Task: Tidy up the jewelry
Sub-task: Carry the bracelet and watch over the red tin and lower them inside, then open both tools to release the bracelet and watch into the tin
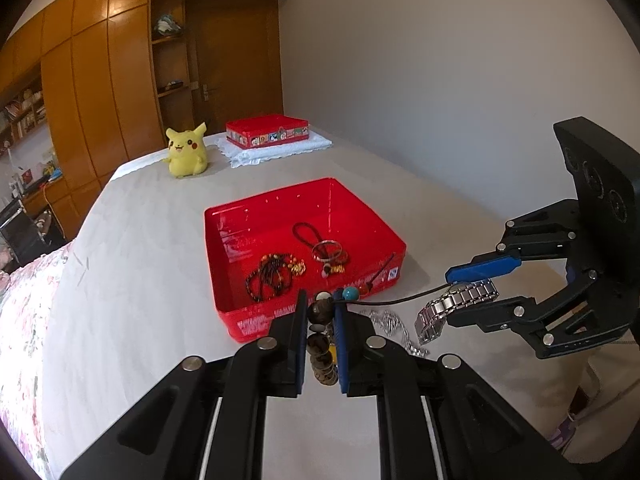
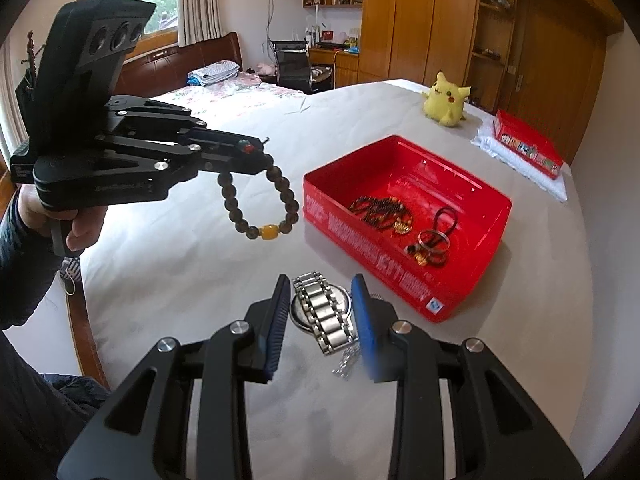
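My left gripper (image 1: 322, 300) is shut on a brown bead bracelet (image 2: 256, 200) with one yellow bead, held in the air left of the open red tin (image 1: 240, 216). The bracelet (image 1: 320, 344) hangs between the fingers. My right gripper (image 2: 320, 284) is open around a silver metal watch (image 2: 326, 312) lying on the bed cover, with a gap on both sides. In the left wrist view the watch (image 1: 456, 304) sits between the right gripper's fingers (image 1: 480, 268). The red tin (image 2: 472, 300) holds dark bead strings, a black cord loop and rings.
A silver chain (image 1: 390, 320) lies by the watch. A yellow plush toy (image 1: 186, 152) and a closed red tin (image 1: 266, 132) on a white cloth stand at the far end of the bed. Wooden wardrobes stand behind.
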The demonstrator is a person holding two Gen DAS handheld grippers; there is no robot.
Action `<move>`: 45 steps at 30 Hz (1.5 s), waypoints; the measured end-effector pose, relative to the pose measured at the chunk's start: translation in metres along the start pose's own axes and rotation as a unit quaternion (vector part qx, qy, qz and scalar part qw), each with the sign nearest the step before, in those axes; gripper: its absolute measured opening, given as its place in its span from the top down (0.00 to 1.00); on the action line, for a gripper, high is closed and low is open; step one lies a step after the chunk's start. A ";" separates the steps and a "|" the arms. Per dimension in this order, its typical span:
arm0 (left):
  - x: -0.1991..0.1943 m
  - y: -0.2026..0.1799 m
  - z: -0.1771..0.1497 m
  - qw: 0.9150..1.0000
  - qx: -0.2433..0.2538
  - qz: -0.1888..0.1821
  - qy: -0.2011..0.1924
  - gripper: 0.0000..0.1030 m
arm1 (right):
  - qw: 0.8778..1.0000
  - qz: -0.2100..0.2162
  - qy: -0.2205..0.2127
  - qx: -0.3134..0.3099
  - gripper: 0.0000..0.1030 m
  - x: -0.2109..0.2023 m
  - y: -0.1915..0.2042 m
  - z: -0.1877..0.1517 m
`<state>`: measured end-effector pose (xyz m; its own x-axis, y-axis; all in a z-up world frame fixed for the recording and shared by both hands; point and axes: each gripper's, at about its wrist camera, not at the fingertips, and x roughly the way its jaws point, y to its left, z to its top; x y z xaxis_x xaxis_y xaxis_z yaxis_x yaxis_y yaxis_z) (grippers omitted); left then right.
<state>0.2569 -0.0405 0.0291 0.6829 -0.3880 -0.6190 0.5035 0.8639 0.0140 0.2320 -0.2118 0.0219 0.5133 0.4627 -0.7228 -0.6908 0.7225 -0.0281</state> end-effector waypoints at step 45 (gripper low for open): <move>0.231 0.086 0.061 0.985 -0.080 -0.009 0.149 0.89 | 0.983 -0.046 0.124 0.127 0.71 0.191 -0.161 0.085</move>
<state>0.4905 -0.0752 -0.0651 0.4762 -0.3126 -0.8219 0.4073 0.9068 -0.1089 0.4841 -0.1960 -0.0527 0.4065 0.2722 -0.8722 -0.4819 0.8749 0.0484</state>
